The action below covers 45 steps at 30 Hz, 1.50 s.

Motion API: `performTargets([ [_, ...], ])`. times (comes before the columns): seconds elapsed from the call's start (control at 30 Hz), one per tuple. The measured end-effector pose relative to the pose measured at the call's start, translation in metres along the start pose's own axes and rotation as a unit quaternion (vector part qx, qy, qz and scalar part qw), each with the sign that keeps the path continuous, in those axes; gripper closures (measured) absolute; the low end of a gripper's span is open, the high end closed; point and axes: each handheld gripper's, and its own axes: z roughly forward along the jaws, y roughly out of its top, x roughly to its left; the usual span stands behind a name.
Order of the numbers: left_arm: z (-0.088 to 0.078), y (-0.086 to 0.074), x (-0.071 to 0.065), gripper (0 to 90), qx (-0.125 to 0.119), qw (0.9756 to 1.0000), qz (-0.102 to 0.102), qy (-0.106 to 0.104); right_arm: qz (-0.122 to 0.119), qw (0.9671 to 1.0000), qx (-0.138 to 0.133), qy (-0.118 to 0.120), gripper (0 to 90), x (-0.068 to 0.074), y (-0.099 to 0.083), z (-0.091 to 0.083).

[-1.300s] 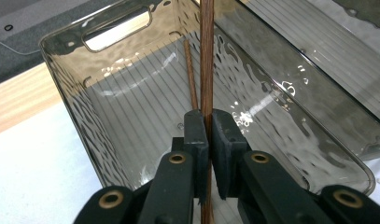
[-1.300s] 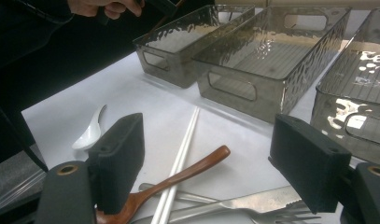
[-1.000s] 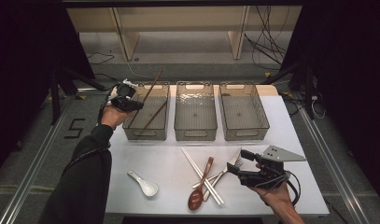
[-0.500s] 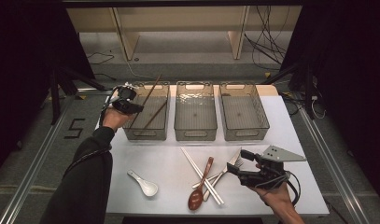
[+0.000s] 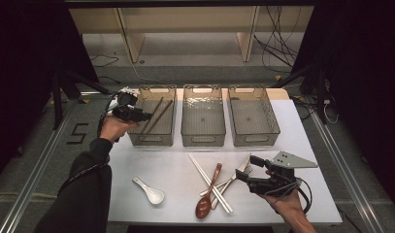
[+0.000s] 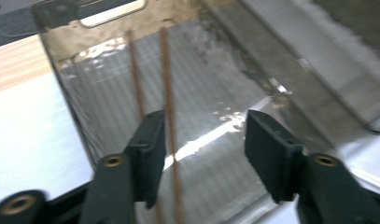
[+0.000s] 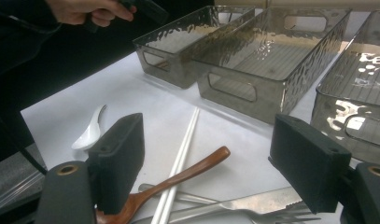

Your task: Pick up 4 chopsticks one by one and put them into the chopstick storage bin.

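Item: brown chopsticks [image 5: 155, 115], pair, lying slanted in the left bin [image 5: 135, 136]; left gripper [image 5: 145, 116] at that bin's left rim, jaws just opening, nothing between the pads. Right gripper [image 5: 243, 178] rests wide and empty beside the loose cutlery: white chopsticks [image 5: 209, 183], wooden spoon [image 5: 207, 192], fork [image 5: 236, 175], with a white spoon [image 5: 148, 190] well apart to the left. Risk: the cutlery crosses in a heap, so a grab at one piece would likely drag or flick its neighbours; the left gripper, withdrawing low, may clip the bin rim and shift it.
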Motion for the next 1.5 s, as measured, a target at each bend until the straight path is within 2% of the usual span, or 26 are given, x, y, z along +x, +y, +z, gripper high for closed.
performTargets([
  [0.13, -0.014, -0.008, -0.009, 39.0, -0.026, 0.9994, -0.004, -0.022, -0.004, 1.0000, 0.003, -0.005, 27.1, -0.001, 0.002, 0.000],
  [0.3, -0.024, -0.022, -0.022, 31.5, -0.047, 0.9978, -0.008, -0.045, -0.004, 0.9995, 0.029, -0.009, 26.8, 0.000, 0.004, 0.005],
  [0.37, -0.026, -0.027, -0.027, 28.7, -0.040, 0.9981, 0.000, -0.047, -0.006, 0.9990, 0.042, -0.010, 26.8, 0.001, 0.004, 0.008],
  [0.43, -0.028, -0.032, -0.033, 26.5, -0.045, 0.9978, -0.002, -0.050, -0.011, 0.9980, 0.060, -0.013, 26.9, 0.002, 0.005, 0.012],
  [0.57, -0.031, -0.043, -0.047, 23.4, -0.064, 0.9958, -0.008, -0.064, -0.024, 0.9939, 0.107, -0.013, 28.5, 0.006, 0.005, 0.021],
  [0.77, -0.042, -0.053, -0.067, 20.8, -0.085, 0.9935, 0.003, -0.076, -0.031, 0.9865, 0.161, -0.003, 30.2, 0.011, 0.004, 0.035],
  [0.9, -0.048, -0.058, -0.076, 20.0, -0.094, 0.9923, 0.010, -0.080, -0.038, 0.9817, 0.187, -0.002, 31.6, 0.013, 0.002, 0.042],
  [1.03, -0.053, -0.067, -0.084, 19.7, -0.094, 0.9928, 0.025, -0.070, -0.042, 0.9770, 0.209, -0.001, 33.3, 0.016, 0.000, 0.047],
  [1.1, -0.054, -0.073, -0.087, 19.7, -0.098, 0.9919, 0.022, -0.079, -0.045, 0.9739, 0.223, 0.001, 33.7, 0.017, -0.002, 0.051],
  [1.23, -0.056, -0.083, -0.094, 19.5, -0.101, 0.9904, 0.031, -0.089, -0.051, 0.9668, 0.250, 0.008, 34.3, 0.021, -0.005, 0.057],
  [1.43, -0.060, -0.093, -0.102, 18.1, -0.106, 0.9898, 0.046, -0.083, -0.057, 0.9588, 0.278, 0.009, 36.5, 0.027, -0.008, 0.065],
  [1.5, -0.061, -0.097, -0.103, 17.9, -0.108, 0.9894, 0.046, -0.086, -0.057, 0.9565, 0.286, 0.010, 38.4, 0.028, -0.009, 0.067],
])
